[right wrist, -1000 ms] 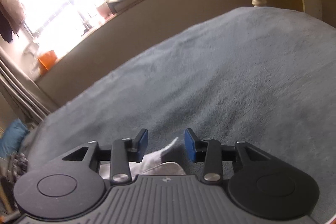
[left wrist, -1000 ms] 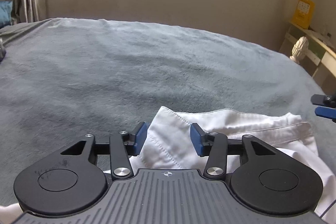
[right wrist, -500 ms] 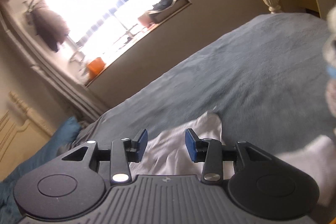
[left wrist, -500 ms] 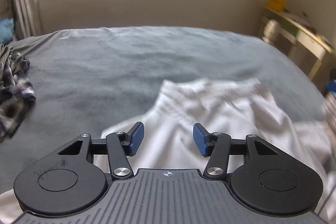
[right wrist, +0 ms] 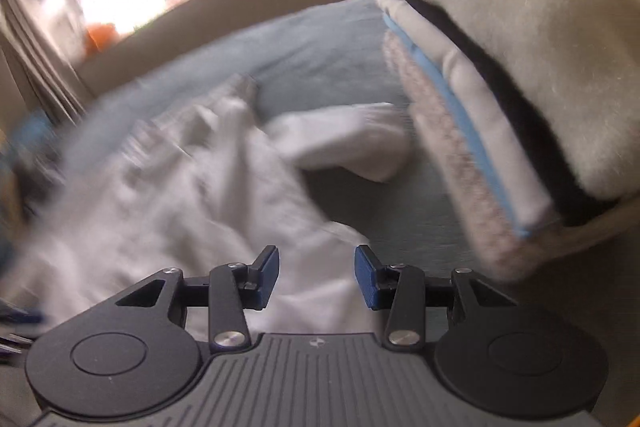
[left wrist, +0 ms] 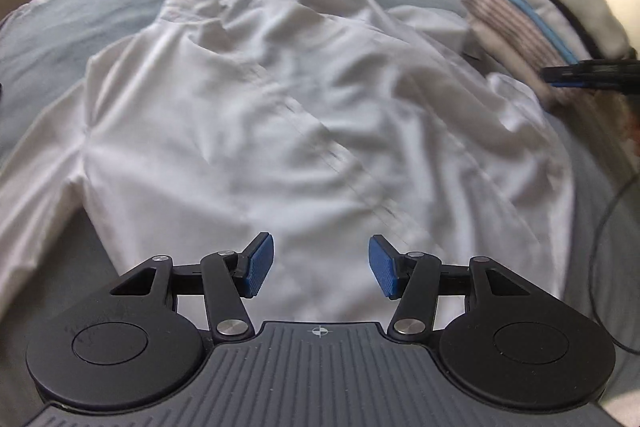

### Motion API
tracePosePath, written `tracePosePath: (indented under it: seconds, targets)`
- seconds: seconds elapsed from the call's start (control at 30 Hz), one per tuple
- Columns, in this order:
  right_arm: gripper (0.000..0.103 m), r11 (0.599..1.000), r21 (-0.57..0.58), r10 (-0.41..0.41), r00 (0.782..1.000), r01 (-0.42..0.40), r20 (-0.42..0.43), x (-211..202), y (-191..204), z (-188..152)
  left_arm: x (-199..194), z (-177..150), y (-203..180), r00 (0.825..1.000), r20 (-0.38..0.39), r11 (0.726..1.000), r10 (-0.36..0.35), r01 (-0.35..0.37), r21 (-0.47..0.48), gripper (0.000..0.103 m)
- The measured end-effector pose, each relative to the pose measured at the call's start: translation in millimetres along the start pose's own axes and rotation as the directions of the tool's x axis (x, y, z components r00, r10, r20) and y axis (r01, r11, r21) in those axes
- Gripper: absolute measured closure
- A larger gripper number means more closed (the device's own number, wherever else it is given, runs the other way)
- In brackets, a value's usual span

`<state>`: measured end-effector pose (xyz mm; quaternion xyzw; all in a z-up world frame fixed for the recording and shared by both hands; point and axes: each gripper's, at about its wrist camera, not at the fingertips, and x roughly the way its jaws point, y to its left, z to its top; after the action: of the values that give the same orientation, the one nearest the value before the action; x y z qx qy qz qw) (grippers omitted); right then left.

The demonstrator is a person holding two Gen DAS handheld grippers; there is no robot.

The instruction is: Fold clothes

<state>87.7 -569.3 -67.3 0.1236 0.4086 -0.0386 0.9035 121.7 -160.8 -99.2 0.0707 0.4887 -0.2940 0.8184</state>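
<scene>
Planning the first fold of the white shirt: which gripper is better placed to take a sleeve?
Probably the right gripper: open, near the shirt's sleeve beside the folded stack. The left gripper, also open, faces the shirt's body.

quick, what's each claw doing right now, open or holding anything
Left claw: open, holding nothing, over the white shirt.
Right claw: open, holding nothing, near the stack of folded clothes.
</scene>
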Motion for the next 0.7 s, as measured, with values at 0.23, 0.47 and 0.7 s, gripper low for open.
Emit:
tracePosePath:
  seconds: [0.23,0.47,0.7]
  targets:
    - [0.057,0.998,0.052,-0.038,0.997,0.042,-0.068,48.1,-11.4,0.1,4.0,-20.1,-16.9,0.999,-0.008,0.999,-0.04,0.039,-0.015,0.05]
    - [0.102,0.997,0.063,-0.032,0.998,0.036,-0.056,60.7,-13.6,-5.5,15.4,-23.6,-26.3,0.998,0.014,0.998,-0.053,0.053,0.032,0.05]
    - [0.103,0.983,0.113,0.124,0.979,-0.143,0.161,-4.7,-4.8,-7.2,28.3,-24.5,-28.8,0.996,0.012,0.995,-0.089,0.089,0.048,0.051]
